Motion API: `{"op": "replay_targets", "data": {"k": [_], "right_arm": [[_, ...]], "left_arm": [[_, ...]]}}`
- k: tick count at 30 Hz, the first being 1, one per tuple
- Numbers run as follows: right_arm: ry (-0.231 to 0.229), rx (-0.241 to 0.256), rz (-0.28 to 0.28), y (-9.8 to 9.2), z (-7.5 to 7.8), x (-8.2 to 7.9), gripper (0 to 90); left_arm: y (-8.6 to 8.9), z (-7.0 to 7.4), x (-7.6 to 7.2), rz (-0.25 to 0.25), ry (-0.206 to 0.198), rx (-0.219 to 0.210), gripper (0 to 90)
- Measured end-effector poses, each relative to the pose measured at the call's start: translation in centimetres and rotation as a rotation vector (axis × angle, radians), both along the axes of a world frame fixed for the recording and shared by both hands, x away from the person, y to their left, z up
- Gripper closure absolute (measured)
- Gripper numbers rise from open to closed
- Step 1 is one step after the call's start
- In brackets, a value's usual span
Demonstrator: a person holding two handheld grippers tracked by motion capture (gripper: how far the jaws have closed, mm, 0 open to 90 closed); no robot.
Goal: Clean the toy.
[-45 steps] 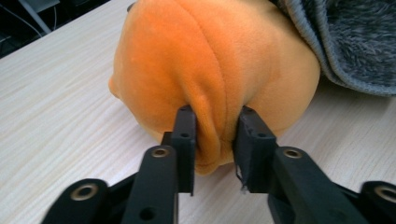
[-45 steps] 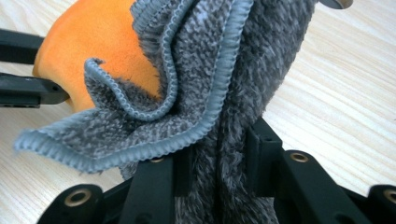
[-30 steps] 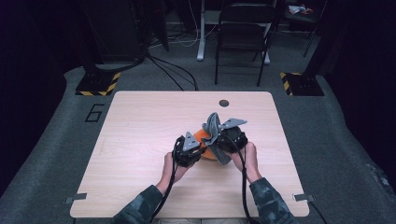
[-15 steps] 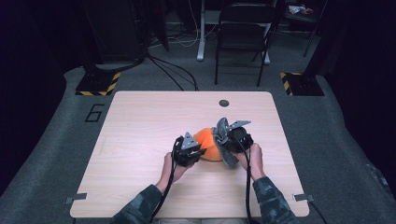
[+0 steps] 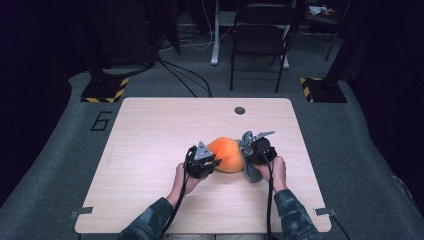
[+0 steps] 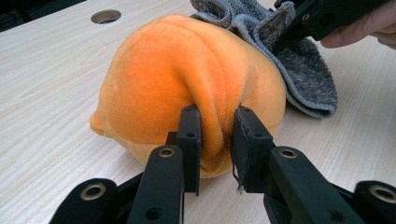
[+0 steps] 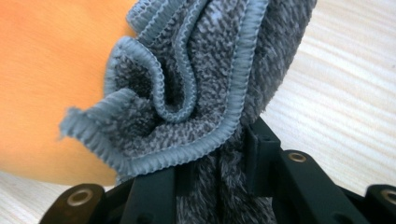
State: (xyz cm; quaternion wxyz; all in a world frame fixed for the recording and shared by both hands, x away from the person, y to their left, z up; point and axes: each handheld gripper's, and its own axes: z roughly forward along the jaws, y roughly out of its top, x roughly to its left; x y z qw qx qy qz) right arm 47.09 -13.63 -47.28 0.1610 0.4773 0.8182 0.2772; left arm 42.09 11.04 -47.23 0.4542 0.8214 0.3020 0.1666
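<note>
Since a second ago the grey cloth [image 5: 248, 161] has come down: it stood raised and spread above the right gripper [image 5: 251, 150] then, and now it hangs bunched at the right flank of the orange plush toy [image 5: 227, 154], while far more of the toy's orange top lies bare; the toy itself and both hands sit at much the same place on the wooden table [image 5: 150, 130]. At the left, the left gripper [image 5: 209, 162] is held by the person's left hand [image 5: 183, 179] and meets the toy's near left side. In the left gripper view its jaws are nearly closed, pinching a raised fold of the plush toy [image 6: 187, 84] between them, with orange fabric bulging in the narrow gap at the left gripper [image 6: 217, 140]. The toy rests on the table a little right of the middle, nearer the person's edge than the far one, well short of the round hole [image 5: 240, 110] in the tabletop. Just right of the toy, the cloth touches its side and drapes down to the table. The right gripper, held by the right hand [image 5: 272, 170], is clamped on it: in the right gripper view the jaws stand close together with the cloth [image 7: 187, 84] gathered in folds above the right gripper [image 7: 217, 179], and the toy's orange surface [image 7: 51, 70] lies directly behind.
</note>
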Motion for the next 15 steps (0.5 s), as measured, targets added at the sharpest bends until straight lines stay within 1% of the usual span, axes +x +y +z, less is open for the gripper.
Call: {"op": "replay_targets", "data": {"k": [1, 3, 5, 6, 8, 10, 11, 12, 13, 14, 15], "right_arm": [[0.008, -0.009, -0.003, -0.1, -0.1, 0.0, 68.7], [0.005, -0.024, -0.002, -0.3, -0.4, 0.1, 68.7], [0.027, -0.049, -0.015, -0.3, -1.0, 0.2, 68.7], [0.035, -0.062, -0.017, -0.5, -1.5, 0.4, 68.7], [0.026, -0.057, -0.031, -0.6, -1.9, 0.4, 68.7], [0.01, -0.077, -0.028, -0.3, -1.4, 0.3, 69.0], [-0.006, -0.083, -0.024, -0.3, -1.0, 0.2, 69.1], [-0.015, -0.074, -0.017, -0.3, -0.4, 0.1, 69.2], [-0.04, -0.057, -0.026, -0.3, 0.2, 0.0, 69.2], [-0.07, -0.024, -0.023, -0.4, 1.3, -0.2, 69.3], [-0.088, 0.007, -0.013, -0.3, 2.2, -0.4, 69.3]], "left_arm": [[0.0, 0.0, 0.0, -0.002, -0.006, 0.005, 74.2], [0.0, 0.0, 0.1, -0.004, -0.008, 0.003, 74.2], [0.1, 0.0, 0.2, -0.002, -0.007, 0.002, 74.2], [0.2, 0.0, 0.2, 0.001, 0.001, -0.002, 74.2], [0.3, 0.0, 0.2, 0.006, 0.006, -0.009, 74.0], [0.4, 0.0, 0.3, 0.01, 0.006, -0.007, 74.1], [0.5, 0.0, 0.3, 0.013, 0.003, -0.005, 74.0], [0.6, 0.1, 0.4, 0.008, 0.008, -0.006, 74.0], [0.6, 0.0, 0.4, 0.01, 0.012, -0.014, 74.0], [0.7, 0.0, 0.5, 0.009, 0.012, -0.014, 74.0], [0.7, 0.0, 0.5, 0.005, 0.014, -0.012, 74.0]]}}
